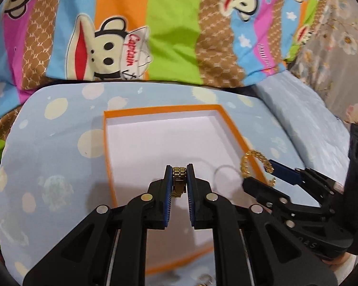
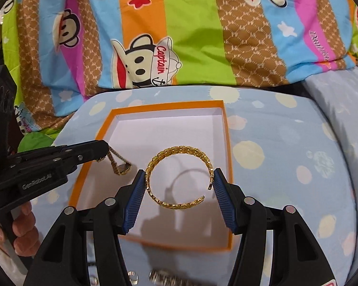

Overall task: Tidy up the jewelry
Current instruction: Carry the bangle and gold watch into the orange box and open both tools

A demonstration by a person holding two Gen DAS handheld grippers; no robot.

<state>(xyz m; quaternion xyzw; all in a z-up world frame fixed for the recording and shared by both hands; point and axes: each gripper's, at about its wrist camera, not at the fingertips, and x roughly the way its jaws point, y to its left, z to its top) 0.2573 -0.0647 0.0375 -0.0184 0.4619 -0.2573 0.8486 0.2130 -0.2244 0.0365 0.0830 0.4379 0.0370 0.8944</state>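
One shallow orange cardboard box with a white inside lies open on the pale blue spotted cushion, and both grippers hang over it, each with one piece of jewelry.

The left gripper has its fingers nearly closed, clamped on a gold link watch band that hangs over the box's near half; the right wrist view shows it dangling by the box's left wall.

The right gripper has its fingers spread wide, pressing the two sides of an open gold chain-link bangle, which is held above the box floor, over its middle. The box floor is bare white, with free room toward its far wall.

More gold pieces lie blurred on the cushion just in front of the box; I cannot count them. Behind the box lies one striped cartoon-monkey quilt.
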